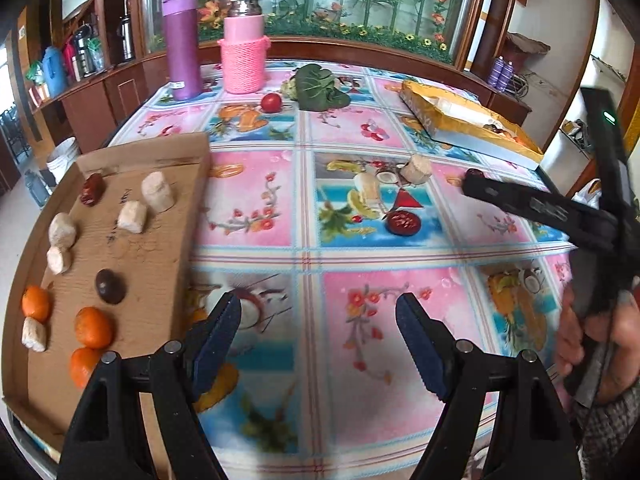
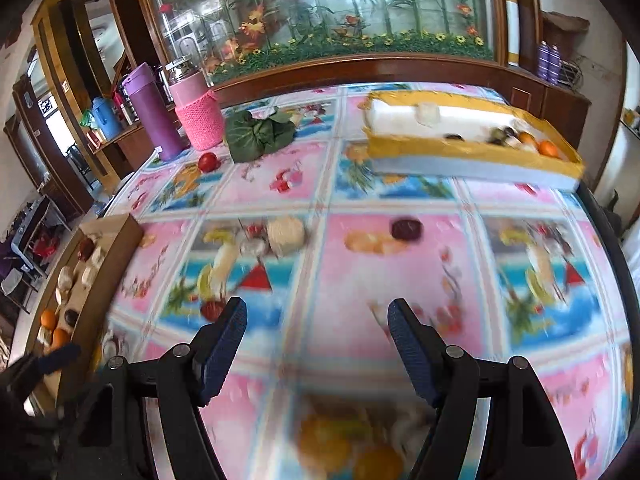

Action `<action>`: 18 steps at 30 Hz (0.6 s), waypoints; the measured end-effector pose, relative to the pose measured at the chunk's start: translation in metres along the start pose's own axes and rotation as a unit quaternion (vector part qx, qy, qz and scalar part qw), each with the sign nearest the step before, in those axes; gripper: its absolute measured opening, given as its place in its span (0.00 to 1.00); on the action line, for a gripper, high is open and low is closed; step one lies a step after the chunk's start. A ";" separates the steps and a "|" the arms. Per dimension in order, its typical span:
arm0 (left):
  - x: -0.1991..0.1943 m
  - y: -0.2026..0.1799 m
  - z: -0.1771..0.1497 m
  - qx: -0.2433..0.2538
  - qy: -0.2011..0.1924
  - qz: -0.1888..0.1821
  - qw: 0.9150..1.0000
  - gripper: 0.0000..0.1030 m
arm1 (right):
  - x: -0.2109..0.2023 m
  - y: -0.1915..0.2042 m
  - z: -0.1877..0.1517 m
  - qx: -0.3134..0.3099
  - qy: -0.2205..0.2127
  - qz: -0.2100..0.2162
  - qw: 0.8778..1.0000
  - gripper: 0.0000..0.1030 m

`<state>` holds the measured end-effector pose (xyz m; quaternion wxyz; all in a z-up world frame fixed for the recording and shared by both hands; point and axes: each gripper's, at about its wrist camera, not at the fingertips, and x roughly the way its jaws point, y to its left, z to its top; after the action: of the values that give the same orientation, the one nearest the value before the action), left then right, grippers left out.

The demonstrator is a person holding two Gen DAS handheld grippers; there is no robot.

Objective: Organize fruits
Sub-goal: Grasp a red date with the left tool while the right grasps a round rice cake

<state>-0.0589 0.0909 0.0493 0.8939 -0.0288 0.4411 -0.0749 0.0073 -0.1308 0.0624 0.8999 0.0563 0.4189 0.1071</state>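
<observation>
Both tools empty over the counter, fruit split between two trays

We've got the left tool [image 1: 318, 322] and the right tool [image 2: 316, 326] spread wide with nothing between the fingers. The cardboard tray [image 1: 188, 216] on the left holds oranges [image 1: 93, 327], pale chunks [image 1: 158, 192], a red date [image 1: 92, 189] and a dark nut. One pale chunk [image 2: 285, 235] and a dark red date [image 2: 406, 229] sit loose on the tablecloth [image 1: 256, 196], well apart from the yellow box [image 2: 448, 150] at the far right.
</observation>
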 end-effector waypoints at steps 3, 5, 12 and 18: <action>0.007 -0.003 0.009 -0.002 0.003 -0.009 1.000 0.77 | 0.027 0.012 0.021 -0.011 0.004 0.011 1.000 0.75; 0.011 -0.004 0.013 0.001 0.004 -0.008 1.000 0.77 | 0.043 0.021 0.029 -0.023 0.010 0.012 1.000 0.75; 0.037 -0.010 0.026 0.008 0.025 -0.015 1.000 0.76 | 0.072 0.032 0.037 -0.054 0.013 0.017 0.998 0.67; 0.058 -0.028 0.039 0.019 0.027 -0.031 0.999 0.76 | 0.082 0.024 0.035 -0.059 0.022 0.009 0.998 0.39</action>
<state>0.0036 0.0535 0.0309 0.8793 -0.0230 0.4624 -0.1114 0.0821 -0.0882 0.0287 0.8911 0.0044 0.4311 0.1414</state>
